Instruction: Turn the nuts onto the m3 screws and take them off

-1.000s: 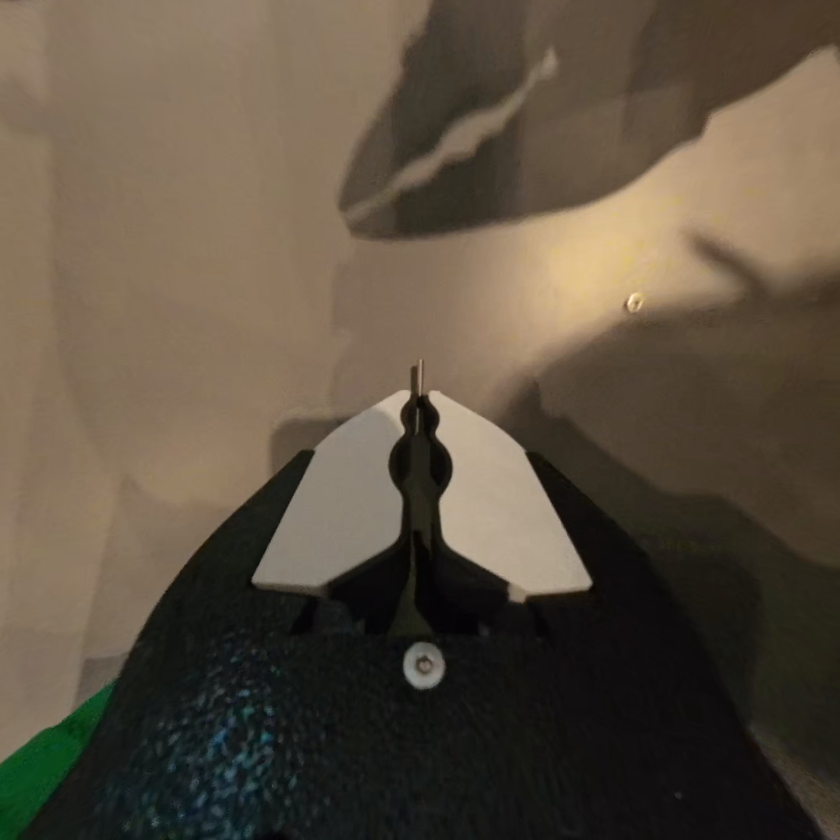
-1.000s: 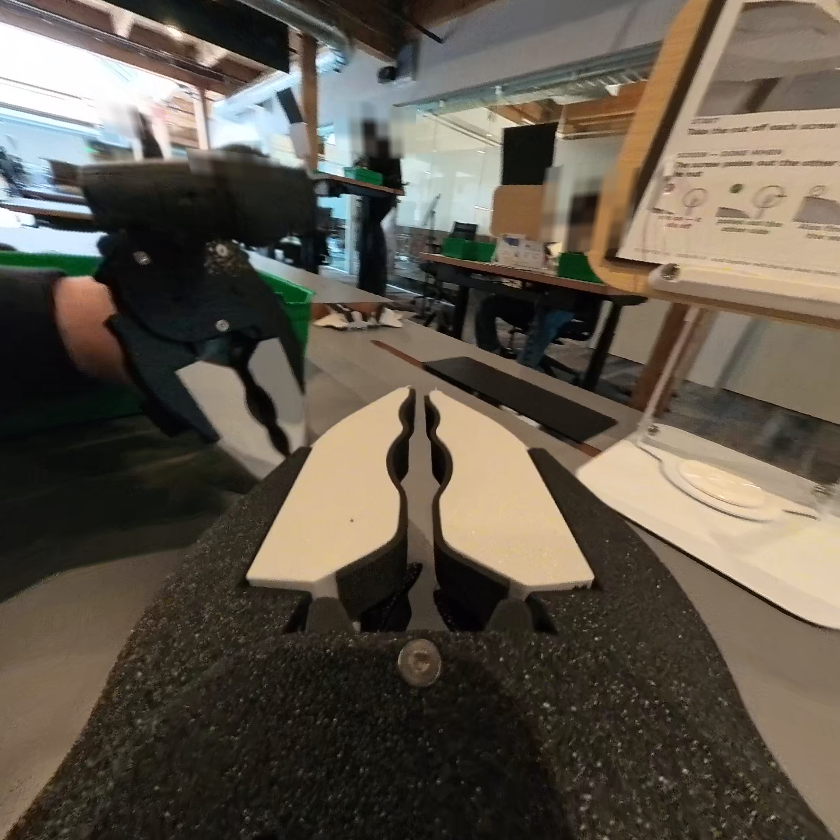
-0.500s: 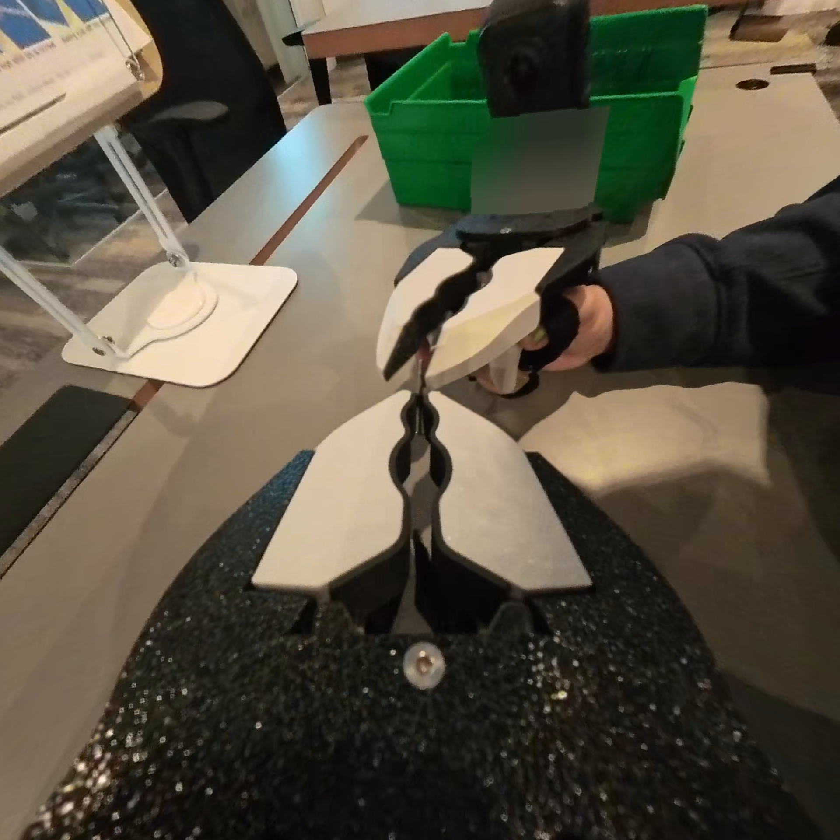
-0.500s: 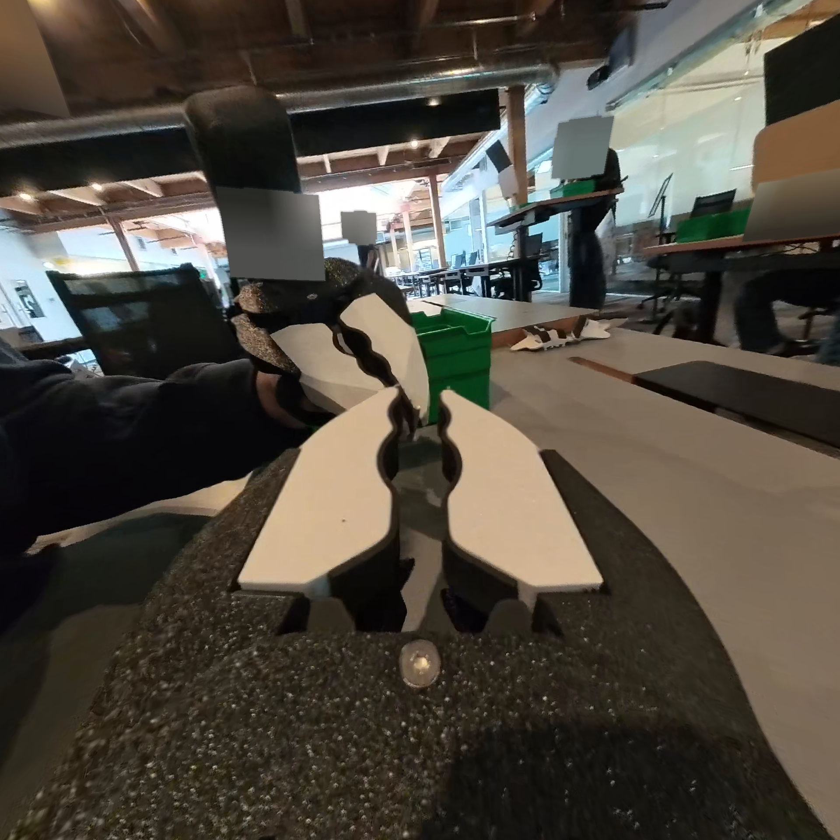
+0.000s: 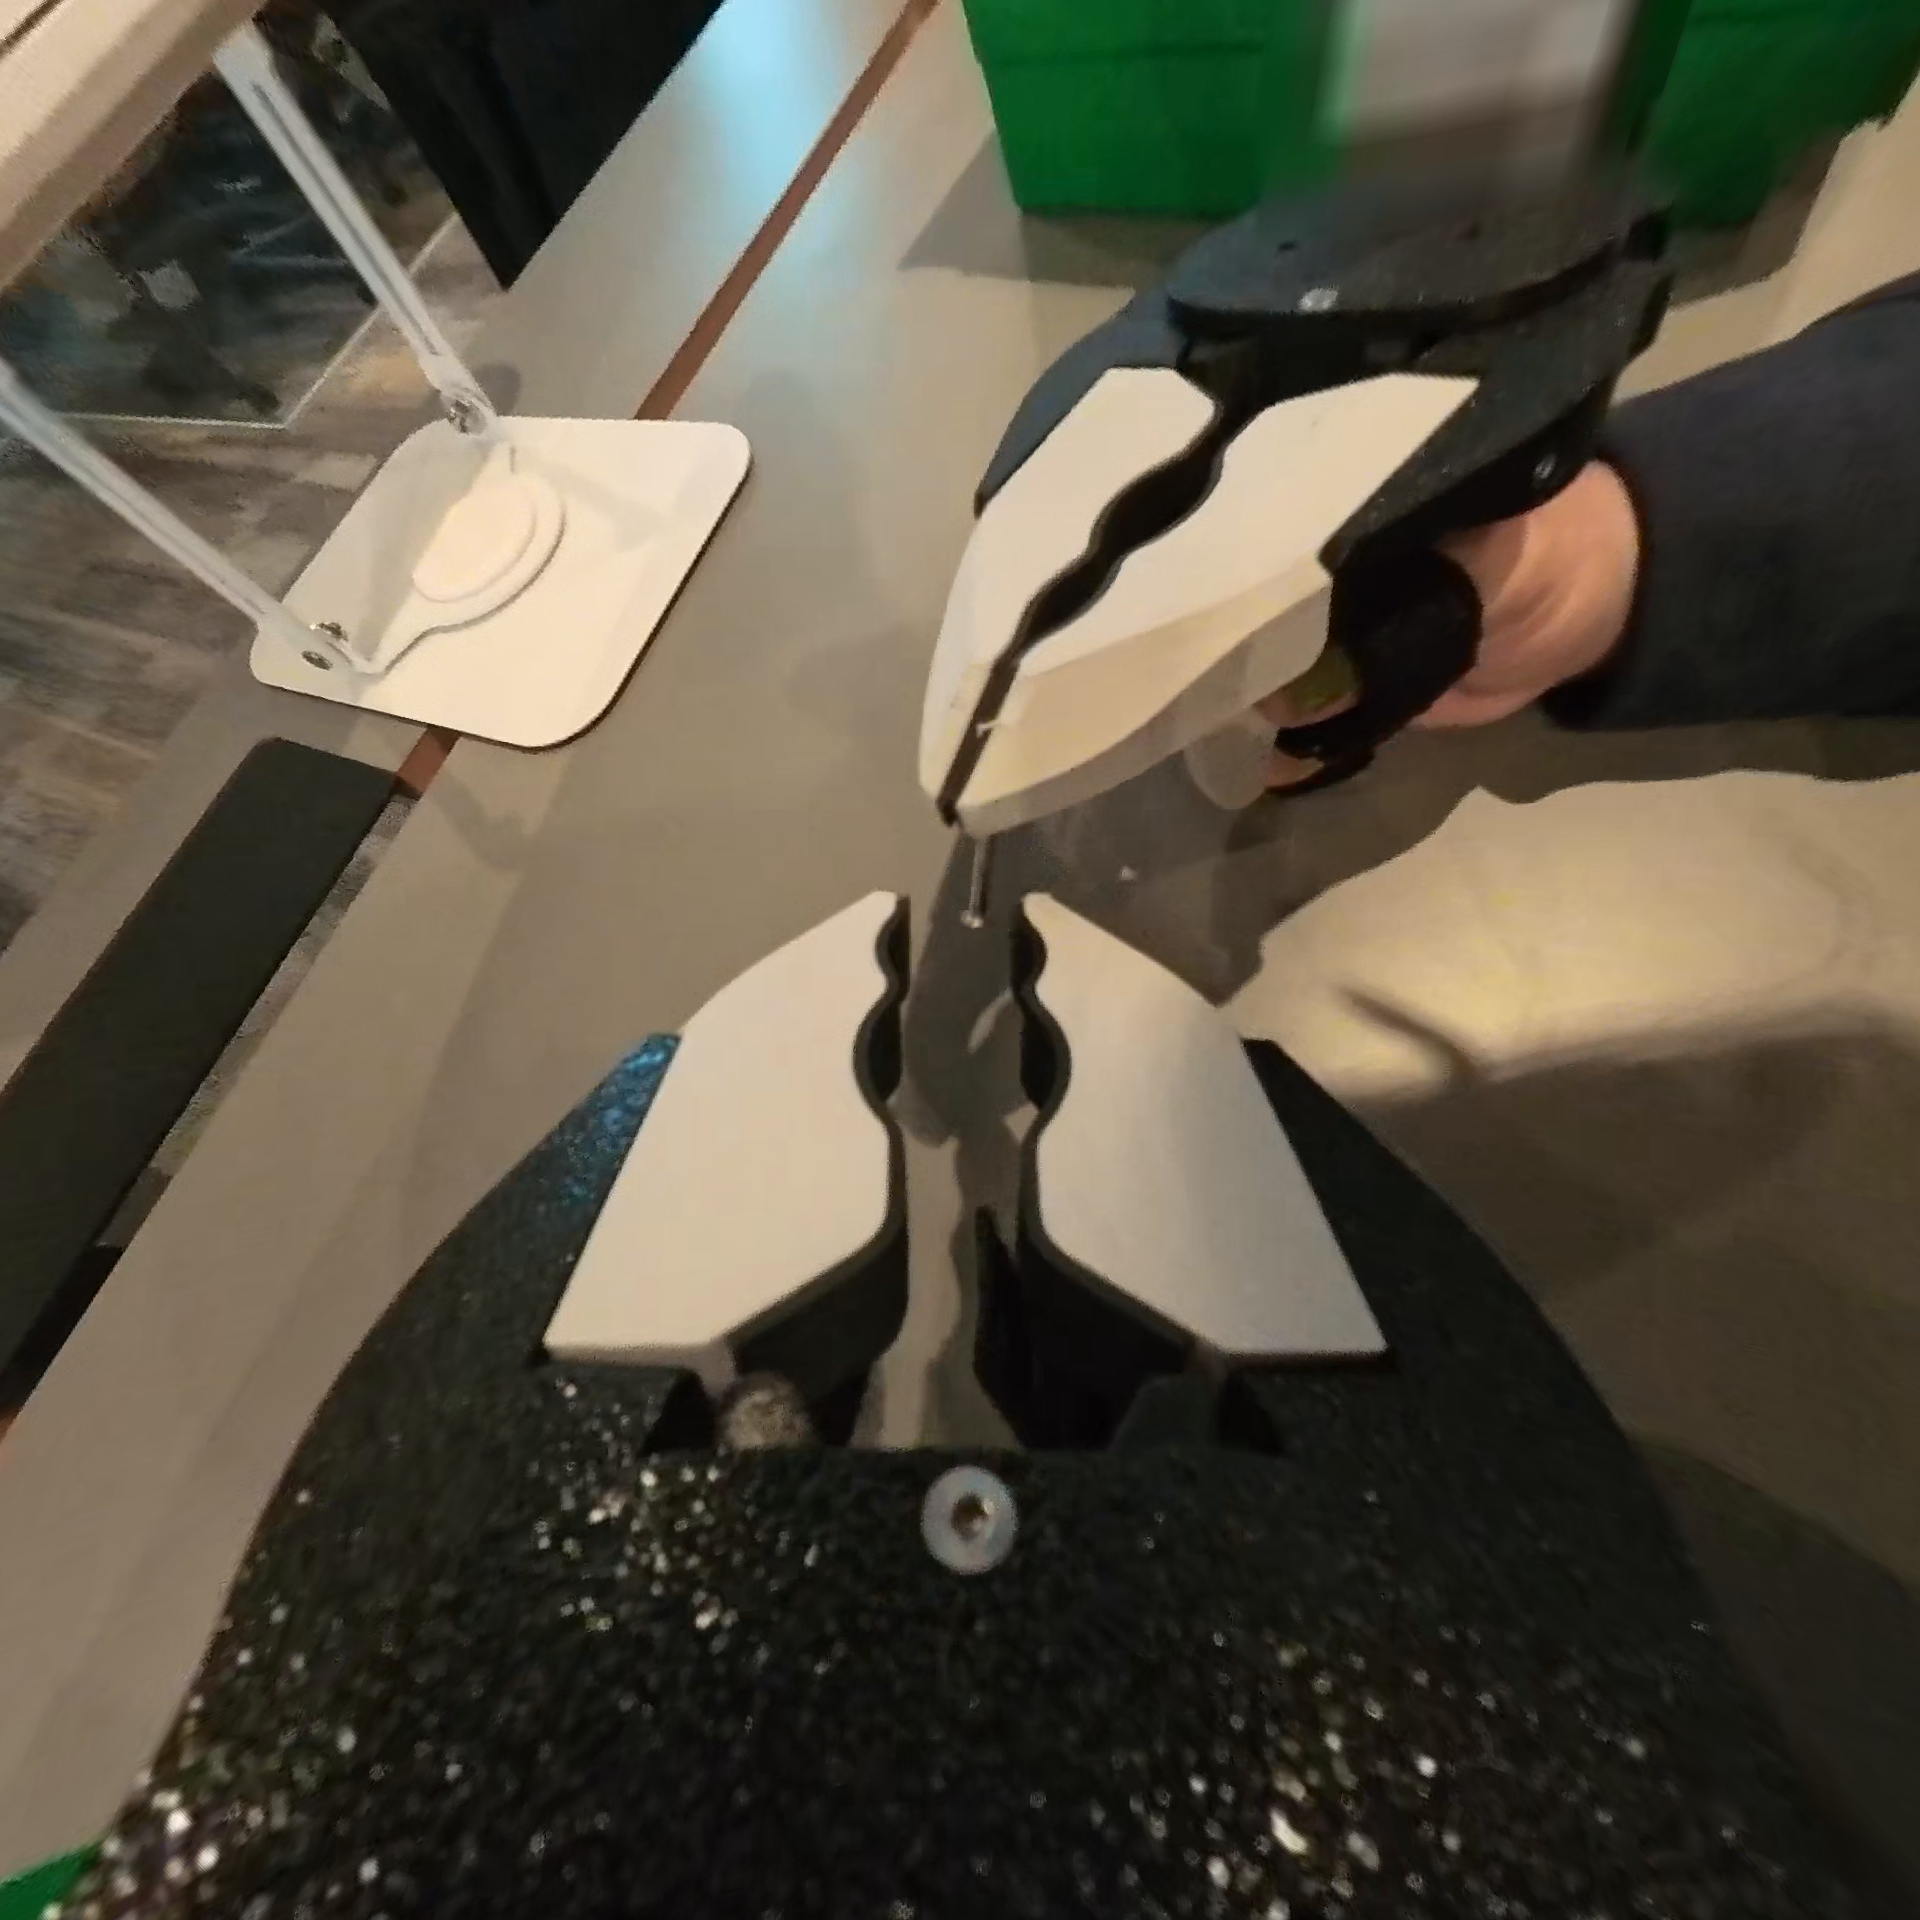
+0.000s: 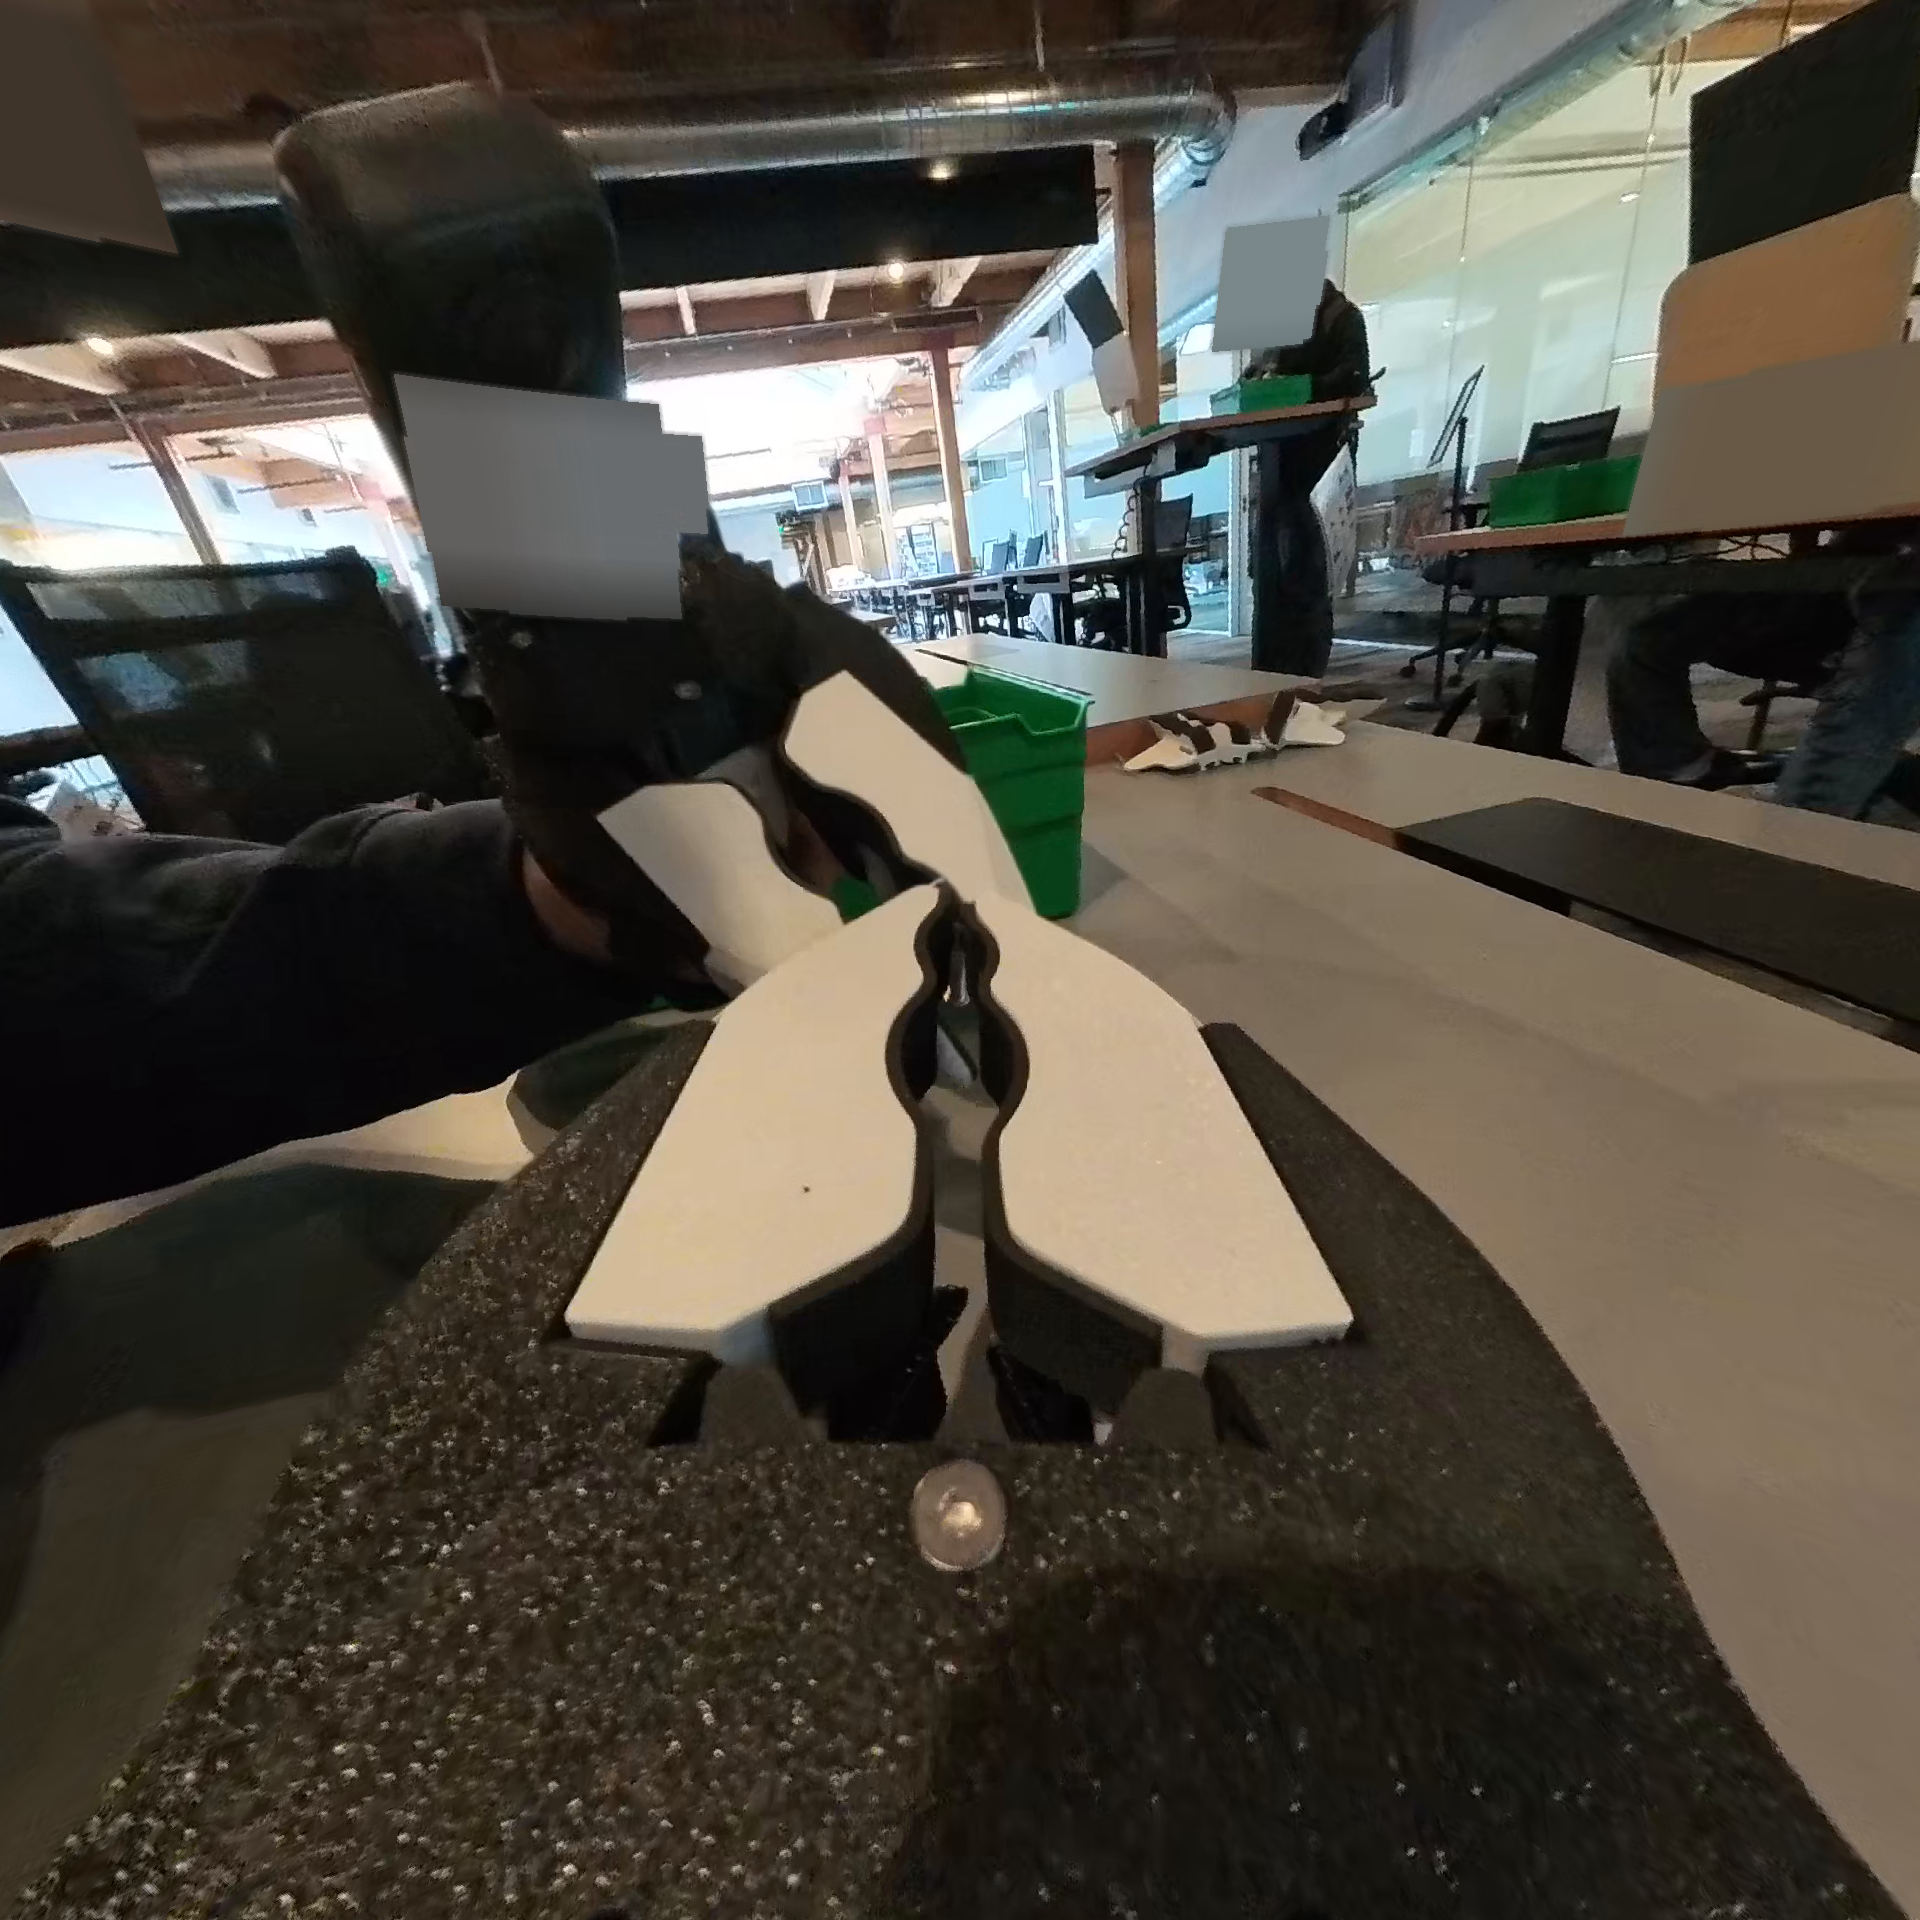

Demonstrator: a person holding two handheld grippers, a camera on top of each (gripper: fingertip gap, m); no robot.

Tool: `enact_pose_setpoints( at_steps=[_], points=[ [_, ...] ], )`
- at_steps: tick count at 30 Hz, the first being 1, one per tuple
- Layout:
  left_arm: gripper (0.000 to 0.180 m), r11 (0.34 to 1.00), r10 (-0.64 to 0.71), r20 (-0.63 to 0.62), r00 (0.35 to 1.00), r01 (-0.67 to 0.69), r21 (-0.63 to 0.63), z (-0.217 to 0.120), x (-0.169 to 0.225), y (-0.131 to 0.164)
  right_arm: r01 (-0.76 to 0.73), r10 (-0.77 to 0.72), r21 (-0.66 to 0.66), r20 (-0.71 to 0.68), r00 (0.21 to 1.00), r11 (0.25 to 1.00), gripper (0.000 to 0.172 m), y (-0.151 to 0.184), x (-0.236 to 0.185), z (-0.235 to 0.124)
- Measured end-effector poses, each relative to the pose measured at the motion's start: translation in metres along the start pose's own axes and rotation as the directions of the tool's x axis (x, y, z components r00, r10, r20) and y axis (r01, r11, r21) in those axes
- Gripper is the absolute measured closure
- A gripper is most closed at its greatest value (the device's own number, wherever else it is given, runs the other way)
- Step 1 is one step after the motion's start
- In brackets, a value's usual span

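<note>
Left wrist view, mid-frame: right claw (image 5: 961, 821) clamps the screw (image 5: 977, 883), left claw (image 5: 961, 914) gapes; I'd keep the screw steady.

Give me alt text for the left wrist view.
The right gripper, shut, pinches a thin metal screw that hangs tip-down between the open left gripper fingers, touching neither. Behind on the grey table sit a white stand base and green bin.

Grey table (image 5: 675, 831): bears a green bin (image 6: 1023, 790), a white square stand base (image 5: 582, 582), a black mat (image 6: 1683, 894). Far edge: white-and-black pieces (image 6: 1236, 740), possibly spare gripper fingers.
</note>
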State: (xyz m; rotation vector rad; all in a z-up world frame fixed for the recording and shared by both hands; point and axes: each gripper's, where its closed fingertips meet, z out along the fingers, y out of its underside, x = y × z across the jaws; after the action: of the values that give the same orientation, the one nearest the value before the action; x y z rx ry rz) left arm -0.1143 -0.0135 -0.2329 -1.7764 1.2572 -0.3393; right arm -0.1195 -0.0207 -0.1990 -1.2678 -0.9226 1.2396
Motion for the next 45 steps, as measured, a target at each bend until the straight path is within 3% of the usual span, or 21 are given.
enact_pose_setpoints(
  at_steps=[5,13,20,22,25,28,33,37,41,45],
  points=[
    [0.176,0.999,0.005,-0.018,1.0,-0.006,-0.047,0.008,0.005,0.005,-0.002,0.002,-0.005,0.011,1.0,1.0,0.17,0.0,-0.001,0.0],
    [0.171,1.0,-0.006,-0.024,1.0,0.006,0.01,0.008,0.008,-0.002,-0.005,0.005,-0.004,0.024,1.0,1.0,0.17,0.0,-0.002,0.0],
    [0.177,1.0,-0.016,-0.009,1.0,0.016,0.005,0.01,0.004,-0.004,-0.008,0.008,0.007,0.015,1.0,1.0,0.17,-0.001,0.0,0.0],
    [0.177,1.0,-0.013,0.015,1.0,0.013,0.025,0.01,0.0,-0.006,0.011,-0.01,0.04,-0.009,1.0,0.999,0.168,-0.005,0.002,-0.002],
    [0.177,1.0,-0.003,0.095,0.995,0.004,-0.014,0.013,-0.013,0.004,0.091,-0.072,0.138,-0.135,0.988,0.986,0.142,-0.02,0.015,-0.011],
    [0.177,0.999,-0.002,0.178,0.984,0.009,-0.039,0.018,-0.028,0.019,0.172,-0.126,0.147,-0.281,0.951,0.974,0.134,-0.027,0.032,-0.022],
    [0.177,0.998,-0.067,0.293,0.954,0.064,0.02,0.027,-0.047,0.037,0.301,-0.245,0.087,-0.395,0.885,0.95,0.136,-0.028,0.037,-0.025],
    [0.177,0.995,-0.081,0.338,0.938,0.055,0.087,0.018,-0.054,0.035,0.317,-0.273,0.052,-0.392,0.879,0.947,0.139,-0.023,0.036,-0.021],
    [0.177,0.981,-0.166,0.295,0.941,0.128,0.142,0.015,-0.051,0.038,0.305,-0.271,0.027,-0.386,0.882,0.952,0.141,-0.018,0.037,-0.018],
    [0.177,0.98,-0.167,0.289,0.943,0.127,0.154,0.013,-0.05,0.037,0.321,-0.296,0.001,-0.384,0.875,0.947,0.143,-0.015,0.036,-0.017]
  ],
)
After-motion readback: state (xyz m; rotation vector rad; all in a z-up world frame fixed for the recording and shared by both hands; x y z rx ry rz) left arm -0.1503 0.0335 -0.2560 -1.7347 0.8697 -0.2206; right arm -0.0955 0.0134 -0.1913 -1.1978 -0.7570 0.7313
